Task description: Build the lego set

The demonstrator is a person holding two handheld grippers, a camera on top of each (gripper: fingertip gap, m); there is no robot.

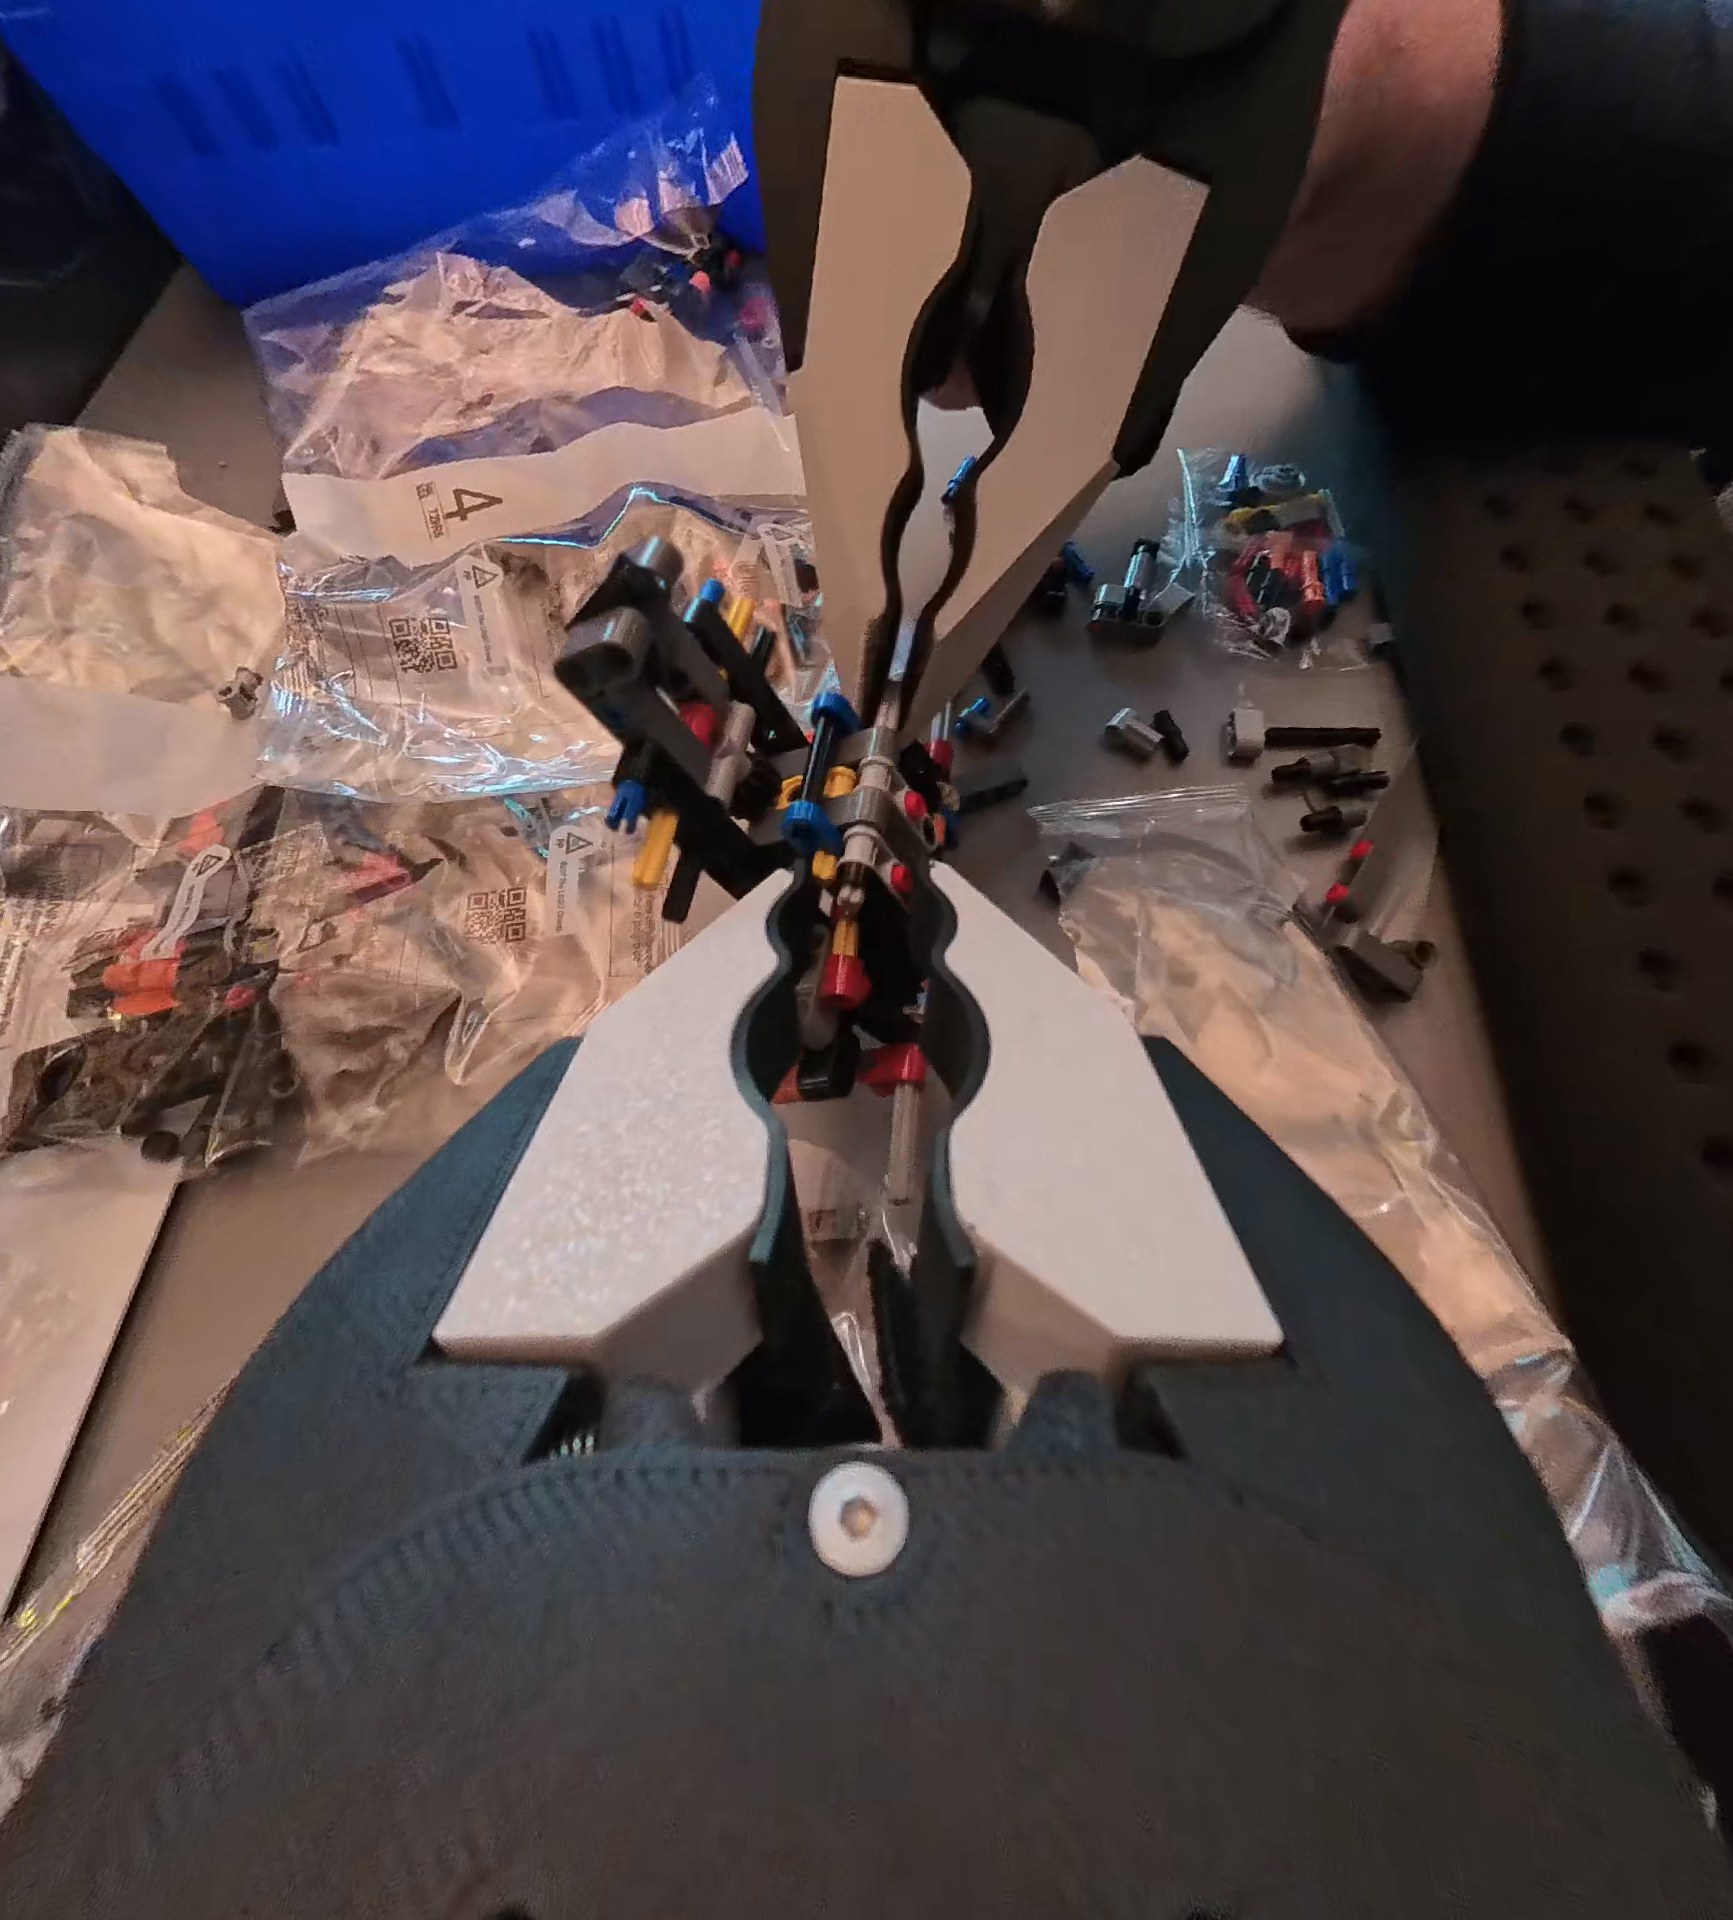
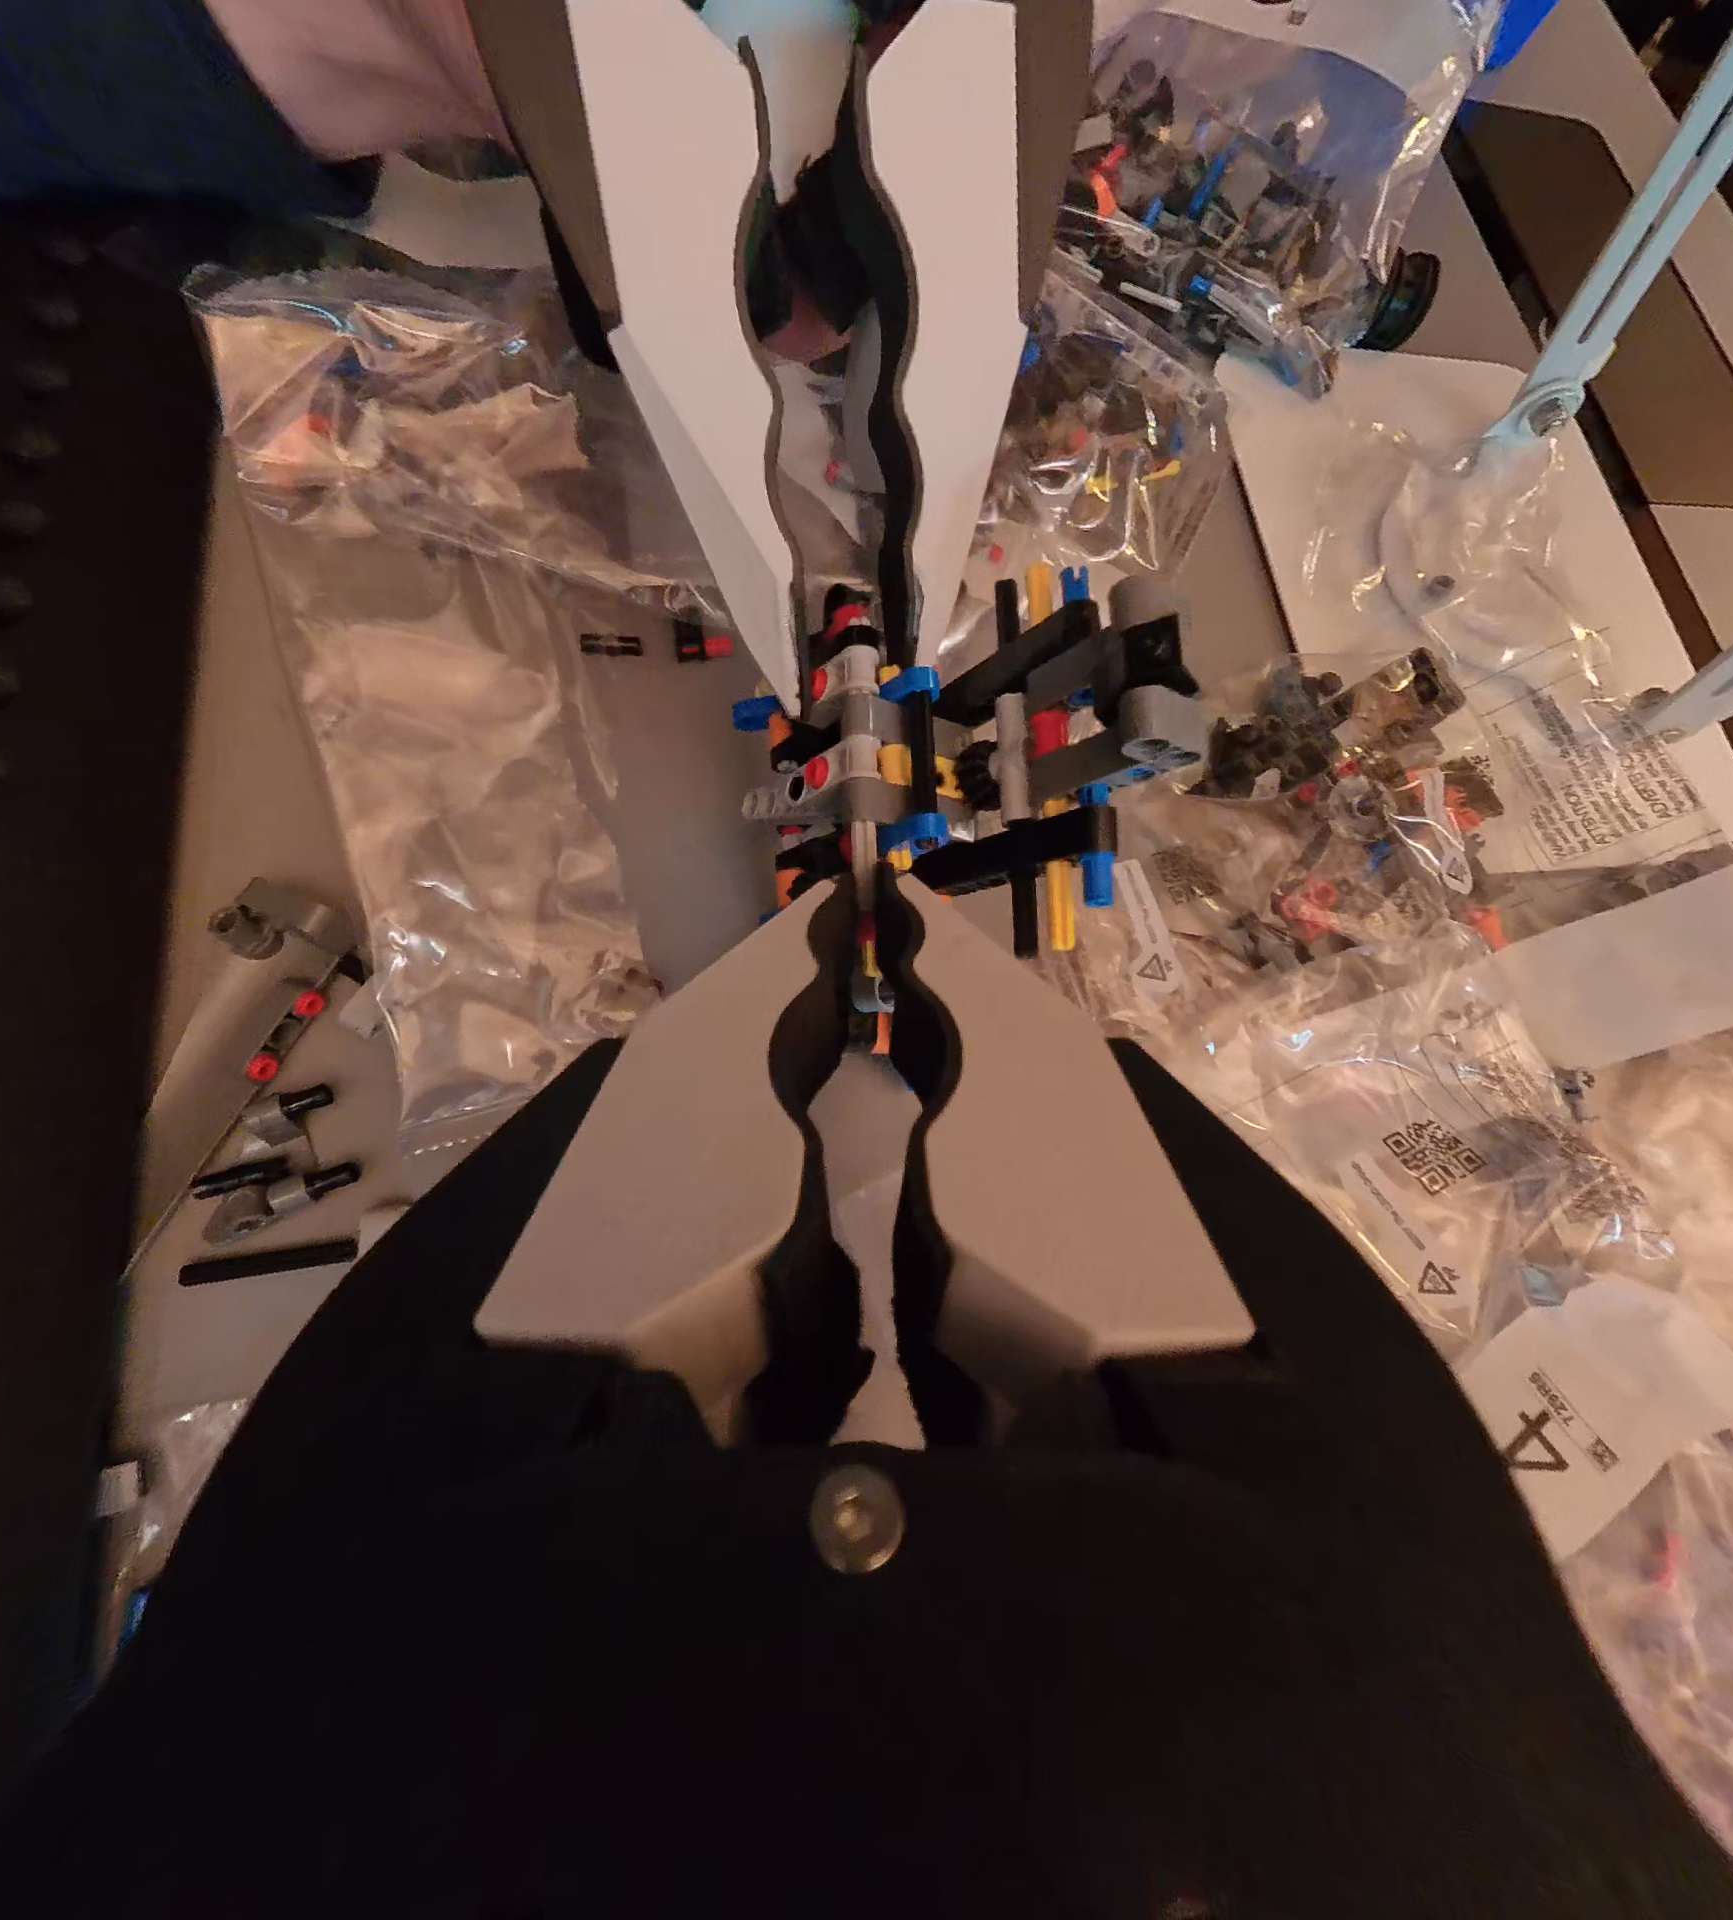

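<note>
Left wrist view: both grippers, left (image 1: 857, 914) and right (image 1: 898, 686), have fingers clamped on the half-built lego model (image 1: 737, 748) above the counter (image 1: 1153, 769), likely seating an axle; next needs a steady push.

Black, grey, blue, red, yellow lego assembly (image 1: 800, 800); blue bin (image 1: 374, 135).

The left tool (image 1: 857, 883) covers the near end of the lego assembly (image 1: 737, 748), so its grip there is unclear. Beside the assembly, small parts inside the crumpled bags (image 1: 218, 966) are too blurred to identify. Behind them, the blue bin (image 1: 374, 125) runs off the top edge.
</note>
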